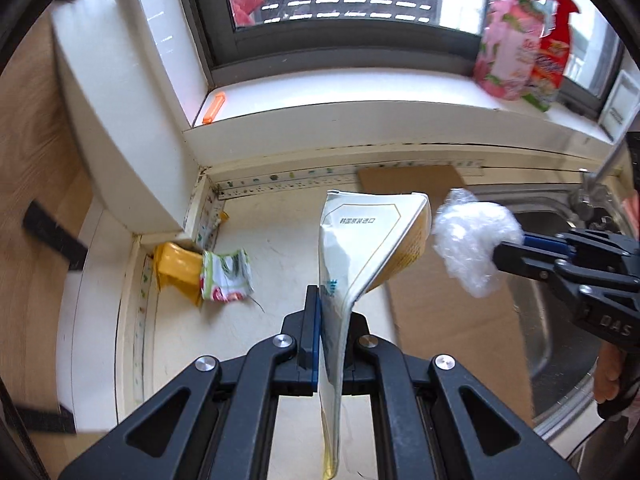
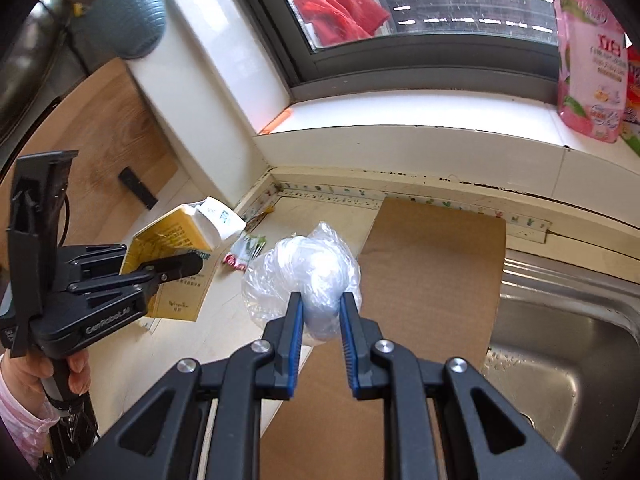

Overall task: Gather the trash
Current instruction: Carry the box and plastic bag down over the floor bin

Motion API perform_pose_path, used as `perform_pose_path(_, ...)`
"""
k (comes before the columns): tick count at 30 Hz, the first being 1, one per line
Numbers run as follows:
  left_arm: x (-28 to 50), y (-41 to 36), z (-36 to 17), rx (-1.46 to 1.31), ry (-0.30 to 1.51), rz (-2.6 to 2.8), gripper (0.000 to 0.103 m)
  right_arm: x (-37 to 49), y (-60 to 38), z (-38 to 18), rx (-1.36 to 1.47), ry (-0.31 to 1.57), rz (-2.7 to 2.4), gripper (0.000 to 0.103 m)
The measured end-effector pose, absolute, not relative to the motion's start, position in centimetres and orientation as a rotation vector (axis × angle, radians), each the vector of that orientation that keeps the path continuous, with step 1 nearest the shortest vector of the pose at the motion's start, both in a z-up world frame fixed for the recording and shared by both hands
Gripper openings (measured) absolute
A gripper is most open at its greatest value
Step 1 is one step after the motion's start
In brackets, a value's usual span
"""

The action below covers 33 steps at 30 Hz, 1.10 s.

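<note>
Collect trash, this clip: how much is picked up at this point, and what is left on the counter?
Nothing visibly binned; no bin in view. In hand: the left claw is shut on a flattened carton, and the right claw grips a crumpled clear plastic bag, both held above the counter. Left: a yellow wrapper and a green-and-red wrapper in the corner.

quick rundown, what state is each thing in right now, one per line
left gripper: shut on the flattened carton
flattened carton: squashed flat, lifted off the counter
right gripper: shut on the plastic wrap
plastic wrap: crumpled in a ball, held up
green and red wrapper: crumpled, lying on the counter
yellow packet: lying in the counter corner
pink pouch: upright on the windowsill
window: shut
</note>
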State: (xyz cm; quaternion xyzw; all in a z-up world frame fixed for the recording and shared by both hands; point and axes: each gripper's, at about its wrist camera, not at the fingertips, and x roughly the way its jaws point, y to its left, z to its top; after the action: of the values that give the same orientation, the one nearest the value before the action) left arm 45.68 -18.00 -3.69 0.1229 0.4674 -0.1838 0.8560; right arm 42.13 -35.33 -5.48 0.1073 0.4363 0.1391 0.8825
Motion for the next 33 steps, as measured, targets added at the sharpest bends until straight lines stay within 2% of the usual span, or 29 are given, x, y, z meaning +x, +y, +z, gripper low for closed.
perform_pose_path(9,32.4,-15.8,-0.1,0.112,0.882,-0.448,0.002,31.4,-31.9,-1.2,0.131,0.84,0.35,0.018)
perform_pose_path(21,17.7,-8.4,1.4,0.059,0.757,-0.369,0.002,17.5,-24.3,0.2,0.064,0.789,0.469,0.018)
perform_pose_path(26,13.4,-5.0,-0.5,-0.001,0.789,-0.361,0.002,13.6,-20.7,-1.1,0.025,0.827,0.552,0.018)
perform_pose_path(33,9.0,-1.3,-7.2,-0.067,0.907,-0.303,0.002,9.6,-16.4,-5.9,-0.037,0.926,0.594,0.018)
